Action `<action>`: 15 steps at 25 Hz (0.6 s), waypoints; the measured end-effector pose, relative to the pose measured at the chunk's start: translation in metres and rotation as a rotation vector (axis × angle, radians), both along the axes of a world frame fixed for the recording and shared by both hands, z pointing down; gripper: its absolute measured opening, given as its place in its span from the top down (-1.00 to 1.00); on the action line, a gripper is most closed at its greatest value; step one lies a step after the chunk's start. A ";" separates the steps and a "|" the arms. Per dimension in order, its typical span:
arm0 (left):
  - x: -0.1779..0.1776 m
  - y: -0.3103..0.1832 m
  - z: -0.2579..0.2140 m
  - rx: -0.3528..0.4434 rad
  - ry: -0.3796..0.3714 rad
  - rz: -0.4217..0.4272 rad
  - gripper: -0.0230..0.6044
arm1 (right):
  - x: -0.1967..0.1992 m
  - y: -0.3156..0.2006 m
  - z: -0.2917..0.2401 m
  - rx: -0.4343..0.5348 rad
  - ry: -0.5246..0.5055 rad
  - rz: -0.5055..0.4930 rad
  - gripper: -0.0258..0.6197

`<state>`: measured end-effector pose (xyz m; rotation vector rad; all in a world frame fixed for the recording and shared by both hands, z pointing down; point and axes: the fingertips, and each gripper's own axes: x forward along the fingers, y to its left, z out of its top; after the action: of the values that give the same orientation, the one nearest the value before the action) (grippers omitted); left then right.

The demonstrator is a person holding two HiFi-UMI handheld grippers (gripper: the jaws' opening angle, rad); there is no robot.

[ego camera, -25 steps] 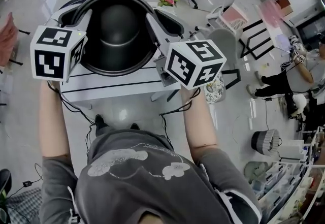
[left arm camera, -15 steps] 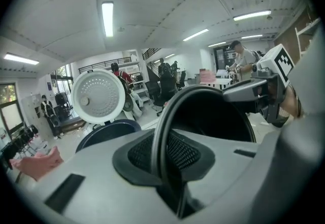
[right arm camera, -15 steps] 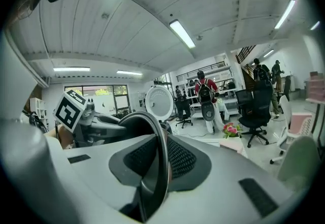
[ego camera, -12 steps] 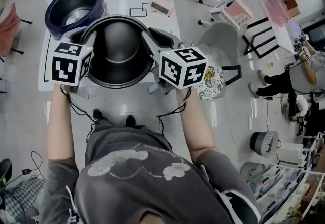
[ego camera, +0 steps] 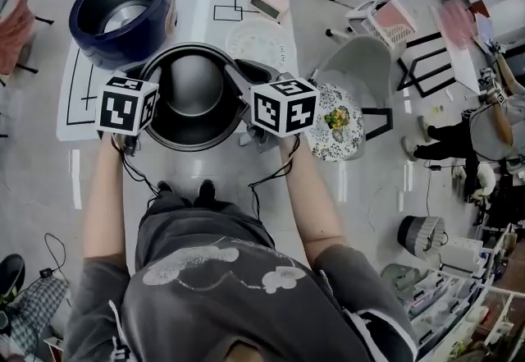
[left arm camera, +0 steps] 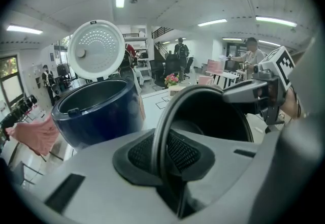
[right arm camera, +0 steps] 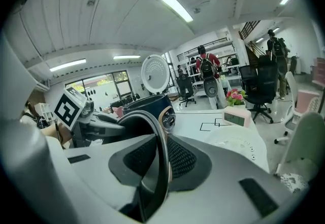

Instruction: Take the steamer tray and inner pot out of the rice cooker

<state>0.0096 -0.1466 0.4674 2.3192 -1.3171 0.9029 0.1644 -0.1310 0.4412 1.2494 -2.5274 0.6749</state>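
Now left tongs (left arm camera: 168, 156) and right tongs (right arm camera: 152, 166), narrowly parted, pinch the rim of the inner pot (ego camera: 194, 94) from opposite sides by the surface's (ego camera: 205, 7) near edge; rice cooker (ego camera: 156, 25) at far-left corner, steamer tray (ego camera: 261, 42) mid-surface.

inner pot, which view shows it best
Head view: it looks straight down into the inner pot, showing most of its rim and bowl. The left gripper view shows part of the rim and dark inside; the right gripper view shows mostly the rim edge-on.
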 end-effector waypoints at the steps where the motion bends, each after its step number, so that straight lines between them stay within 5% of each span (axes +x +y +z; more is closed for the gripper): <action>1: -0.001 -0.002 0.005 -0.007 0.000 -0.004 0.71 | -0.001 -0.003 0.004 -0.005 0.000 -0.001 0.65; 15: -0.006 -0.049 0.038 -0.008 -0.130 -0.041 0.69 | -0.003 -0.053 0.033 0.063 0.102 -0.007 0.65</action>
<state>0.0039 -0.1955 0.5052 2.2520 -1.4048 1.0587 0.1611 -0.1841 0.4738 1.2617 -2.4862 0.5194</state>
